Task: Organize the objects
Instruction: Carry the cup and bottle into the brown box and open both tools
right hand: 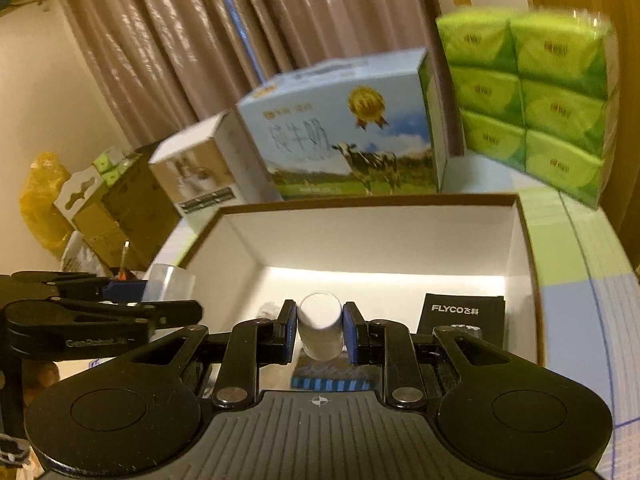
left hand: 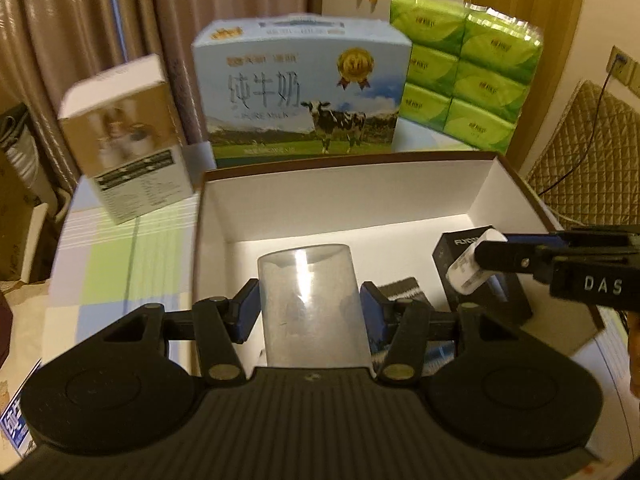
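Note:
My left gripper [left hand: 310,308] is shut on a clear plastic cup [left hand: 312,300], held over the near left part of an open white-lined box [left hand: 348,196]. My right gripper [right hand: 319,334] is shut on a small white charger plug [right hand: 320,330], held over the box's near right part; the plug also shows in the left wrist view [left hand: 474,266]. A black FLYCO box [right hand: 460,314] stands inside the open box at the right. A dark patterned item [left hand: 404,292] lies on the box floor beside it. The cup shows in the right wrist view [right hand: 168,284] at the left.
Behind the open box stand a blue milk carton with a cow [left hand: 304,92], a stack of green tissue packs [left hand: 464,68] and a small white and gold box [left hand: 128,136]. Curtains hang behind. Cardboard boxes and a yellow bag [right hand: 44,200] sit at the far left.

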Motion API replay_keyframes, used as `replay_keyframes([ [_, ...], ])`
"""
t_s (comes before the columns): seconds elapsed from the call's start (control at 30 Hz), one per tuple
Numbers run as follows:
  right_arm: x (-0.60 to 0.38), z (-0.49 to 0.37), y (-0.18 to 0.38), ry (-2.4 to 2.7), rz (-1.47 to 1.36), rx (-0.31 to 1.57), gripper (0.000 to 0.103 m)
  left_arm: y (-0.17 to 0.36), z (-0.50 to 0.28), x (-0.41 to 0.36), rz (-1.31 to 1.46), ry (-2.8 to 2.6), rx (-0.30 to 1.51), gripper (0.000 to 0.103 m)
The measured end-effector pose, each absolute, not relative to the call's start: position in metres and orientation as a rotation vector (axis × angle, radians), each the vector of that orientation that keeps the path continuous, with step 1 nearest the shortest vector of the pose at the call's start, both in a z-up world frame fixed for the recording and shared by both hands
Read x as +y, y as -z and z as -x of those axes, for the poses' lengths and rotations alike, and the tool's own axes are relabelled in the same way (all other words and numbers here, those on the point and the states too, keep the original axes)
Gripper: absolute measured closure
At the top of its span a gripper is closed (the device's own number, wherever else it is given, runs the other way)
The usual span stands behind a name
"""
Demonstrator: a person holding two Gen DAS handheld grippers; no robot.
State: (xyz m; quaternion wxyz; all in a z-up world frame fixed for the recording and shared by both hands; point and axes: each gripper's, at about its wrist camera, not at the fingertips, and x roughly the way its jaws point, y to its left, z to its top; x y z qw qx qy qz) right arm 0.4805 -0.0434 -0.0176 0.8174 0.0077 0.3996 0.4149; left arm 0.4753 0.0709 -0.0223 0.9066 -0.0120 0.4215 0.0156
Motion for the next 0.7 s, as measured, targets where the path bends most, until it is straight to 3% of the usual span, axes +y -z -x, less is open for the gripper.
replay_keyframes([
  [0.6,-0.016,-0.541,0.065,-0.763,0.002,0.929,0.082,0.077,-0.573,0.064,0.006,-0.033,0.947,0.054],
  [0.67,-0.015,-0.542,0.066,-0.762,0.002,0.930,0.082,0.078,-0.576,0.064,0.011,-0.032,0.949,0.049],
  [0.7,-0.014,-0.542,0.066,-0.761,0.002,0.931,0.082,0.078,-0.578,0.064,0.009,-0.036,0.952,0.040],
])
